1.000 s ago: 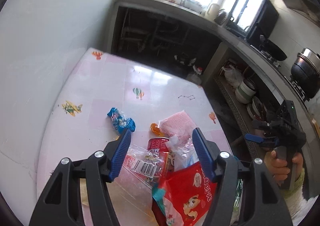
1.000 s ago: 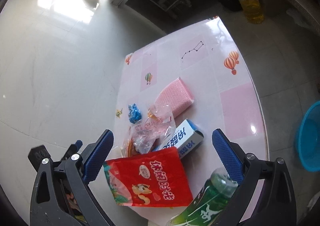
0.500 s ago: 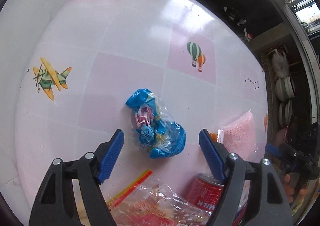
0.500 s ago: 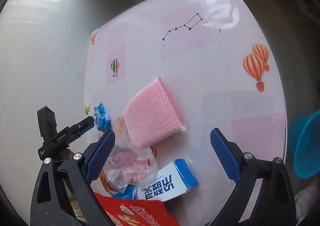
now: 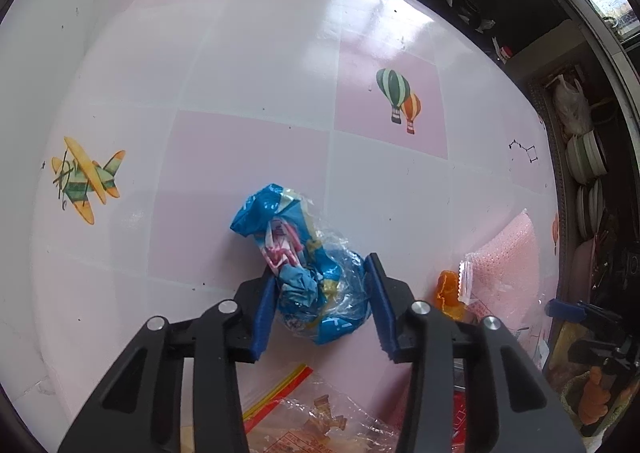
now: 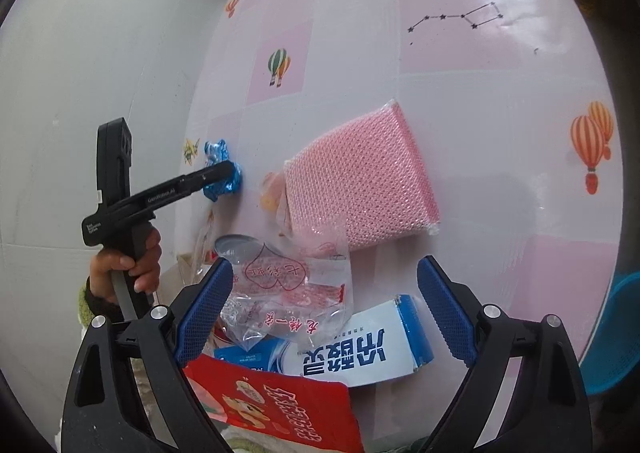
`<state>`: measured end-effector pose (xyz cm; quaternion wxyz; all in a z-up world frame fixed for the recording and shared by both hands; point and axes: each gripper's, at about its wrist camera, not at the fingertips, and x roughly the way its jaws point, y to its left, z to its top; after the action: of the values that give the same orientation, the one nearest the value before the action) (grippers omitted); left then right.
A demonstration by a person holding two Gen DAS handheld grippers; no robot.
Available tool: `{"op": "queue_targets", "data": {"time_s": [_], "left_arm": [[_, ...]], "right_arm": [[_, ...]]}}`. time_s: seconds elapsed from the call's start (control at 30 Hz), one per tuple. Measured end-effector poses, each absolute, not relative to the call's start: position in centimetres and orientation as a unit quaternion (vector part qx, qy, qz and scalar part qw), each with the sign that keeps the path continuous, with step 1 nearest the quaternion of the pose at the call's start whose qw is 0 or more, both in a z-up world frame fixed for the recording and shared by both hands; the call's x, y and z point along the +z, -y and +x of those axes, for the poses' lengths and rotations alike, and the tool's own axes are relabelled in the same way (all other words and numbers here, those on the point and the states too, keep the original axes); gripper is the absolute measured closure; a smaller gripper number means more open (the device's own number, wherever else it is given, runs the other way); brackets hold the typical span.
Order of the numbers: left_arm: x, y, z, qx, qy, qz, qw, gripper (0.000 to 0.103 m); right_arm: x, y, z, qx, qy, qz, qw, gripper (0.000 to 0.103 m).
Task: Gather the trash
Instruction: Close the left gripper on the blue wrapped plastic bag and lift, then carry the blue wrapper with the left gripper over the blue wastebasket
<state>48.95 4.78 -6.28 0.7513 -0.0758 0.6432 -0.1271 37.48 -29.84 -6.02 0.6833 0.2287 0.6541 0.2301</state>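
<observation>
A: Item one, blue wrapper (image 5: pixel 308 277): crumpled, on the tabletop (image 5: pixel 248 65), between the pads of your left tool (image 5: pixel 320 309), whose jaws have just been closing and now touch its sides.

B: Right tool (image 6: pixel 324 317)?

A: Wide, empty, above the clear bag (image 6: pixel 288 293).

B: Outstanding?

A: Your pink pack (image 6: pixel 360 181), milk carton (image 6: pixel 344 353), red packet (image 6: pixel 276 409). Nothing looks collected yet.
</observation>
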Motion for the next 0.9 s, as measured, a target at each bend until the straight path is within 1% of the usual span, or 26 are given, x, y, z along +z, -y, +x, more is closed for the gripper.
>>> {"op": "queue_targets", "data": {"time_s": [0.07,0.13,0.17,0.37,0.47,0.53,0.57,0.6,0.63,0.67,0.73,0.83,0.9], "left_arm": [[-6.2,-4.8,48.9,-0.129,-0.64,-0.081,0.753,0.069],[-6.0,-5.0,48.8,-0.133,-0.633,-0.085,0.758,0.07],[-5.8,-5.0,48.8,-0.134,-0.629,-0.088,0.76,0.071],[-3.4,-5.7,47.7,-0.15,-0.594,-0.103,0.784,0.072],[-2.1,-6.1,46.9,-0.158,-0.575,-0.108,0.795,0.072],[-1.3,-6.3,46.4,-0.165,-0.565,-0.113,0.801,0.072],[-1.0,-6.4,46.1,-0.166,-0.56,-0.115,0.803,0.072],[-0.7,-6.3,45.9,-0.167,-0.556,-0.114,0.806,0.072],[-0.3,-6.3,45.7,-0.168,-0.551,-0.114,0.809,0.073],[0.0,-6.3,45.4,-0.17,-0.547,-0.114,0.812,0.073],[0.8,-6.7,44.9,-0.173,-0.537,-0.115,0.817,0.073],[2.0,-7.0,44.2,-0.178,-0.521,-0.12,0.826,0.073],[3.0,-7.0,43.7,-0.181,-0.508,-0.121,0.833,0.073]], "right_arm": [[-6.7,29.4,37.5,0.233,-0.661,0.228,0.676,0.022],[-7.4,29.3,37.7,0.237,-0.668,0.231,0.667,0.026],[-7.6,29.1,37.7,0.239,-0.671,0.234,0.662,0.027],[-9.4,29.9,37.8,0.238,-0.682,0.265,0.639,0.042],[-9.9,30.5,38.0,0.239,-0.684,0.281,0.629,0.052],[-10.2,30.7,37.9,0.241,-0.685,0.291,0.623,0.063],[-10.3,30.6,37.9,0.242,-0.684,0.298,0.62,0.065],[-10.3,30.7,37.8,0.246,-0.682,0.305,0.617,0.072],[-10.3,30.5,37.7,0.25,-0.681,0.309,0.615,0.077],[-10.3,30.5,37.7,0.251,-0.678,0.312,0.616,0.079],[-10.0,30.5,37.7,0.257,-0.67,0.313,0.621,0.087],[-9.1,30.3,37.7,0.268,-0.654,0.327,0.627,0.091],[-8.3,30.5,37.6,0.273,-0.641,0.334,0.634,0.092]]}}
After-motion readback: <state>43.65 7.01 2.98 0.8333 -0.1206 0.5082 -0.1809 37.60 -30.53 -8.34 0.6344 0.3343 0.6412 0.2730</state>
